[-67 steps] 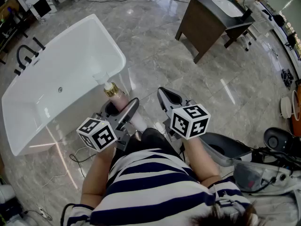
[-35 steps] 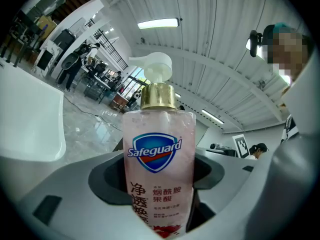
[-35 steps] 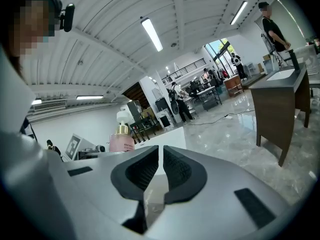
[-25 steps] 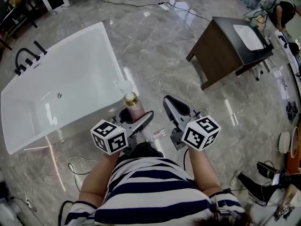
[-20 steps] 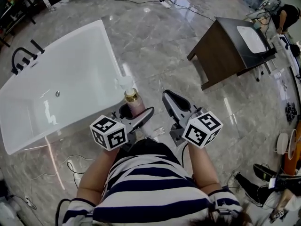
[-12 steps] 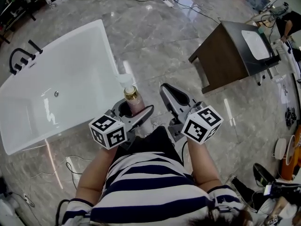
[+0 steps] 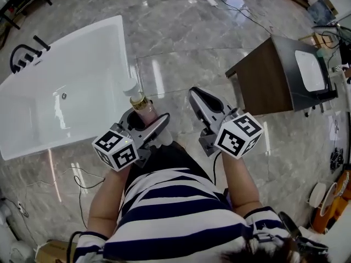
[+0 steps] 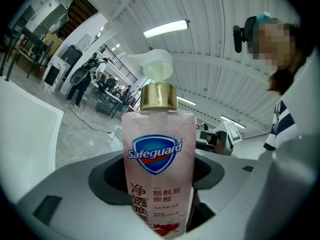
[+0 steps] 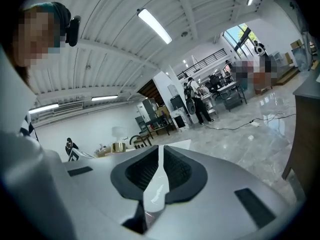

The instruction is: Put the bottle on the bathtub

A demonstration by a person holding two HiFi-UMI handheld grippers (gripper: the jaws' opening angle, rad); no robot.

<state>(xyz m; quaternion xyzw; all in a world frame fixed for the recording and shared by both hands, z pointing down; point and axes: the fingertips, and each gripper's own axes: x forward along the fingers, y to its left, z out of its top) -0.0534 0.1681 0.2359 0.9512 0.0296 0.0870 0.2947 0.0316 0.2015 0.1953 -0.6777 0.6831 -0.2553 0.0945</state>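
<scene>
A pink soap bottle (image 7: 143,108) with a gold collar and a white pump head stands upright in my left gripper (image 7: 141,120), which is shut on it. In the left gripper view the bottle (image 8: 159,171) fills the middle, clamped between the grey jaws. The white bathtub (image 7: 33,127) lies to the left on the floor; the bottle's pump is just by its near right corner, still off the rim. My right gripper (image 7: 200,101) hangs to the right over bare floor, its jaws shut with only a thin slit between them and nothing held (image 9: 161,171).
A dark wooden vanity (image 7: 274,75) with a white basin stands at the right. A black tap set (image 7: 24,53) sits at the tub's far left end. Cables (image 7: 82,182) trail on the marble floor by the tub's near side.
The view has shifted so the tub and vanity sit further right and lower. The held bottle now stands closer to the tub's near corner. Both grippers keep their states.
</scene>
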